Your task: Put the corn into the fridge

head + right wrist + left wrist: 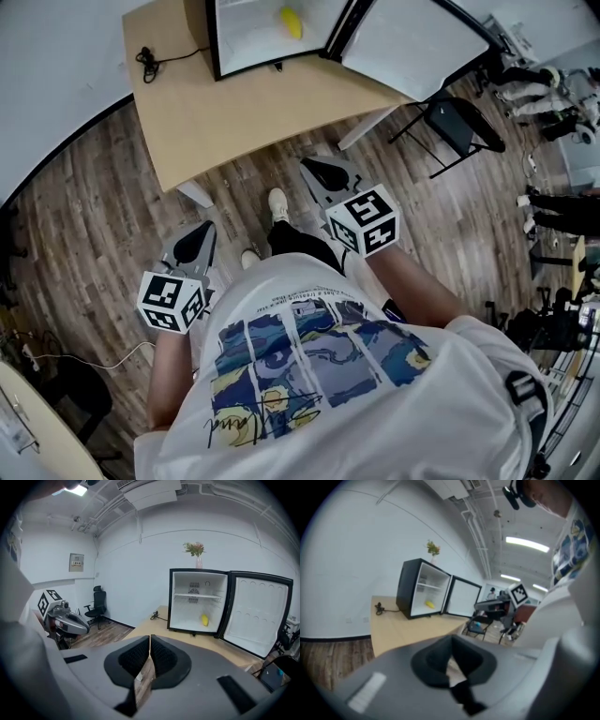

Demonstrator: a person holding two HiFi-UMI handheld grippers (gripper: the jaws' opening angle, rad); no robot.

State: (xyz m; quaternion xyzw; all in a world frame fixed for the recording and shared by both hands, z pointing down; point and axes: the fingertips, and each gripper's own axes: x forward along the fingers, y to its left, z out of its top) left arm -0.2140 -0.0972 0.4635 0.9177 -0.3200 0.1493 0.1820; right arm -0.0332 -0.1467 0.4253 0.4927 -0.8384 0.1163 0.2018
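Observation:
A yellow corn (292, 22) lies on the floor of the open black mini fridge (272, 37), which stands on the wooden table (216, 122). In the right gripper view the corn (205, 619) sits low inside the fridge (178, 602), whose door (255, 611) is swung wide to the right. The left gripper view also shows the corn (430, 604). My right gripper (317, 171) is held off the table's near edge, shut and empty (150, 640). My left gripper (201, 232) hangs lower over the wood floor, its jaws shut with nothing between them (451, 639).
A black cable (150, 61) lies on the table's left corner. A vase of flowers (198, 555) tops the fridge. A black folding chair (459, 127) stands right of the table, and an office chair (96, 603) stands by the far wall. The person's feet (277, 204) are near the table leg.

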